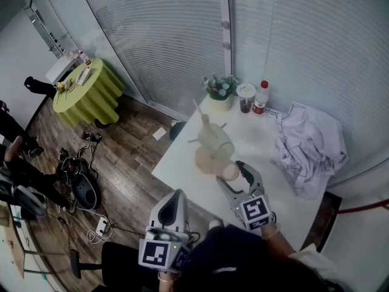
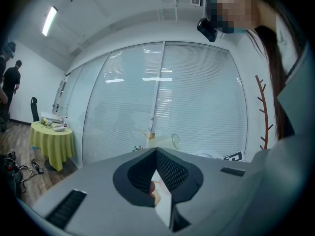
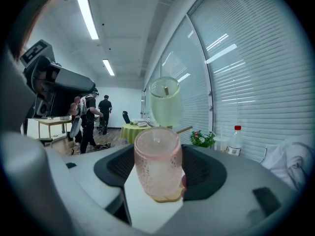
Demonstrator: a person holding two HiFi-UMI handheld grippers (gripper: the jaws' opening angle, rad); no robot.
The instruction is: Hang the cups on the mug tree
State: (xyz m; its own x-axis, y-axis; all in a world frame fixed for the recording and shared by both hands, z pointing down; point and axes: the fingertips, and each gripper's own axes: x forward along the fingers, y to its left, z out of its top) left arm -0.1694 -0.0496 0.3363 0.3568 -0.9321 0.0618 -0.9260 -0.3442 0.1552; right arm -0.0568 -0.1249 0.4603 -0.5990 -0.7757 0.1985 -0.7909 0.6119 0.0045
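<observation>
A pink, dimpled, translucent glass cup (image 3: 158, 162) is grasped between the jaws of the right gripper (image 1: 231, 174), just above the round base of a pale wooden mug tree (image 1: 204, 121) that stands on a white rectangular table (image 1: 261, 143). In the right gripper view the pink cup is upright, its long axis running up and down between the two dark pads, and one round end is turned upward; whether that end is the mouth or the bottom cannot be told. In the head view it is seen end-on, as a small pink disc beside the tree's base. A pale green translucent cup (image 1: 217, 140) is hung on a peg of the tree, tilted, with its long axis sloping along the peg. The left gripper (image 1: 176, 198) is held off the table's near-left edge, well apart from the tree; its jaws are brought together at the tips and nothing is gripped. At the table's far edge a small potted plant (image 1: 220, 89), a lidded plastic drink cup (image 1: 246, 96) and a red-capped bottle (image 1: 261, 97) are lined up, and a crumpled white cloth (image 1: 310, 148) is spread at the right.
</observation>
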